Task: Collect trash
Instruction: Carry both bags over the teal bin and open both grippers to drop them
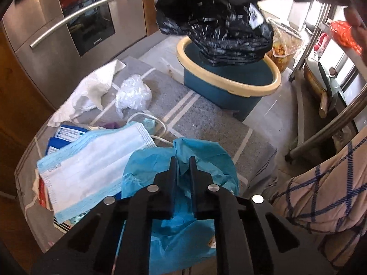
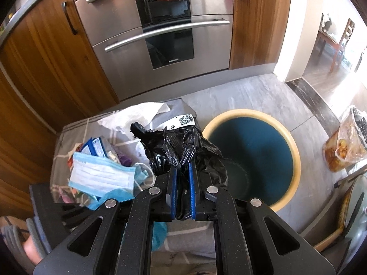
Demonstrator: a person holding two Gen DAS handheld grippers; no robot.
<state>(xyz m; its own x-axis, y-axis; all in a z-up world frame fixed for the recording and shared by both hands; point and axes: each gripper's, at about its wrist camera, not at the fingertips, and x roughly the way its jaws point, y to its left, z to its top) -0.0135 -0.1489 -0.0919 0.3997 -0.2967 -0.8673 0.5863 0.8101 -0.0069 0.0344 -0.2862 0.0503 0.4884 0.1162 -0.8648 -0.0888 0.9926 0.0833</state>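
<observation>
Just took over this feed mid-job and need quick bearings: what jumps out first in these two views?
The crumpled black plastic bag stands out, pinched in the right gripper beside the blue bin with a cream rim. The left gripper is closed on a blue tissue sheet on the grey mat. A face mask, a white paper towel and clear plastic wrap lie beyond it.

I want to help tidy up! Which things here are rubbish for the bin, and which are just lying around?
For the job: black plastic bag in the right gripper, blue tissue paper in the left gripper, face mask, paper towel, clear plastic wad, bin.

Just lying about: oven, food bag, grey mat.
</observation>
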